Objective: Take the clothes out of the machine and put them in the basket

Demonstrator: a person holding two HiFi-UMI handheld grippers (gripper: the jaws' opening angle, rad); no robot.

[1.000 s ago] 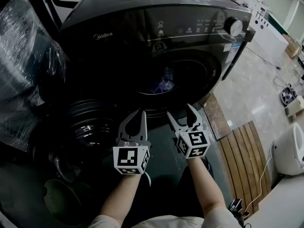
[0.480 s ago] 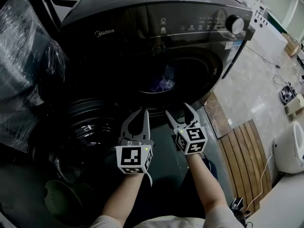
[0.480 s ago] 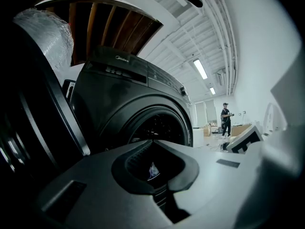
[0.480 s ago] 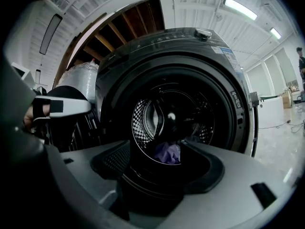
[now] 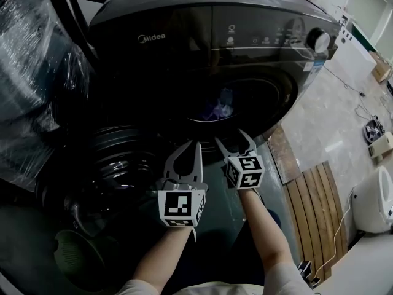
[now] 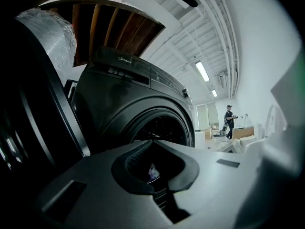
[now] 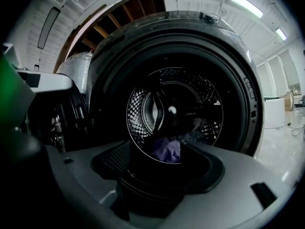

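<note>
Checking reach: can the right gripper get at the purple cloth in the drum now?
Probably yes: the door is swung open, the right gripper is open, empty, facing the drum, nothing between it and the purple cloth.

Grey left tongs, right tongs, 2 white marker cubes

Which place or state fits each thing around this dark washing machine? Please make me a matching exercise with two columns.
Things:
1. crumpled purple cloth
2. round dark glass machine door
3. green plastic basket
4. right tool

Places or states:
A. swung open to the left
B. jaws apart, gripping nothing
C. inside the perforated metal drum
D. low, below the open door in the head view

Pairs: 1-C, 2-A, 3-D, 4-B
</note>
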